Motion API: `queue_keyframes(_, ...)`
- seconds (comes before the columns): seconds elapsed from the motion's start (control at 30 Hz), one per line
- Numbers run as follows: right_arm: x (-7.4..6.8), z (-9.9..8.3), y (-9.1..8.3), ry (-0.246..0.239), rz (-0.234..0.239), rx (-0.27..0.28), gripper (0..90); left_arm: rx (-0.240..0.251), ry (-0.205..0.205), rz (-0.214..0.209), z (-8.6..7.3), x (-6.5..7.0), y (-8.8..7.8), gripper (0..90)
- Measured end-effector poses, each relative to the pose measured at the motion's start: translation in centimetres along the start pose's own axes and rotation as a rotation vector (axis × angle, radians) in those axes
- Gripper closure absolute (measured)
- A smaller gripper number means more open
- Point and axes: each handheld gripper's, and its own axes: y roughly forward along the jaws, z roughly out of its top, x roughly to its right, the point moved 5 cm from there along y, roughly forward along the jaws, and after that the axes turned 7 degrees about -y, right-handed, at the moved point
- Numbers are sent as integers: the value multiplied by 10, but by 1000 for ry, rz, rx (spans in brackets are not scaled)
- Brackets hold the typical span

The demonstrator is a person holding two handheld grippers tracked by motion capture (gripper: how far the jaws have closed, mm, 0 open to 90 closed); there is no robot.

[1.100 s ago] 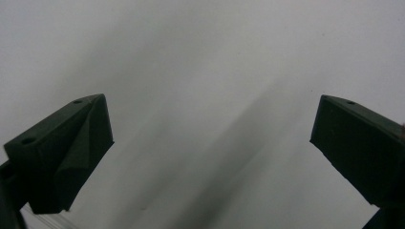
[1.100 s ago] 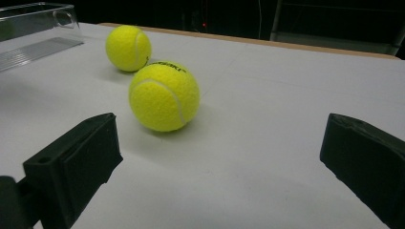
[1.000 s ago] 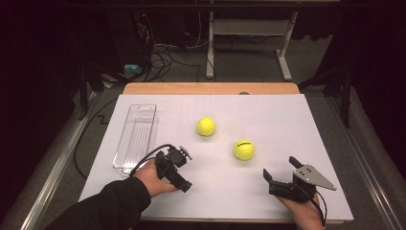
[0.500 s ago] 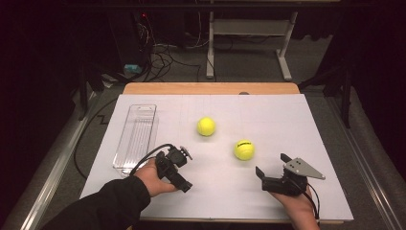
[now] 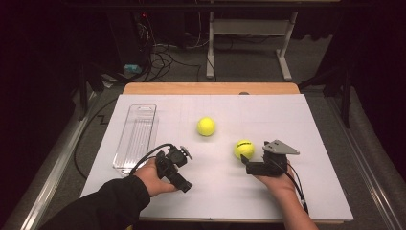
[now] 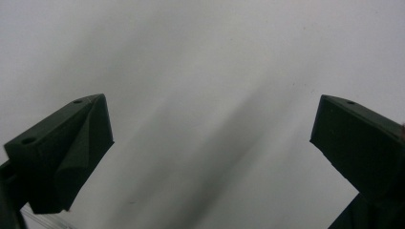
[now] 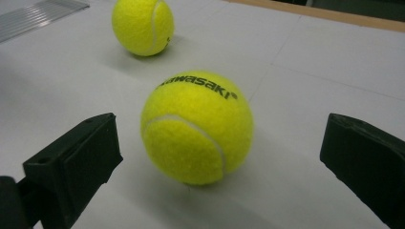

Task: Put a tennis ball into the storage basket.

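A yellow felt tennis ball point(image 7: 197, 128), white-seamed and printed "KAWASAKI" in black, rests on the white table sheet point(image 5: 316, 120) just ahead of the right gripper point(image 7: 217, 157), whose jaws stand spread and apart from it. The left gripper point(image 6: 210, 143), jaws also spread, hovers over bare sheet. A second ball point(image 5: 206, 126) and a clear plastic tray point(image 5: 135, 138) lie beyond; the room behind is dark, with cables on the floor point(image 5: 163, 55).

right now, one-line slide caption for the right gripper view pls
Open right gripper lined up on the near tennis ball, second tennis ball behind.
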Motion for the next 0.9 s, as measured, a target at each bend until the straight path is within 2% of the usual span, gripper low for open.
queue_keyframes(0.17,-3,3,17,-5,18,-42,32,0,0,-5,0,0,-1,13)
queue_keyframes(0.2,-5,4,25,-7,28,-71,57,1,0,-9,-1,0,-1,13)
queue_keyframes(0.3,-5,3,29,-4,34,-91,104,5,0,-12,-1,1,-2,13)
queue_keyframes(0.33,-5,2,32,-6,34,-104,147,6,0,-11,-1,1,-2,13)
queue_keyframes(0.43,-5,-1,34,7,47,-128,179,5,3,-11,0,1,-2,13)
queue_keyframes(0.53,-6,-1,34,7,69,-127,255,2,5,-10,0,2,-2,13)
queue_keyframes(0.77,-7,0,33,7,72,-125,271,-1,6,-11,1,2,-2,13)
queue_keyframes(0.9,-10,7,25,-14,61,-66,273,-1,8,-10,2,3,-4,13)
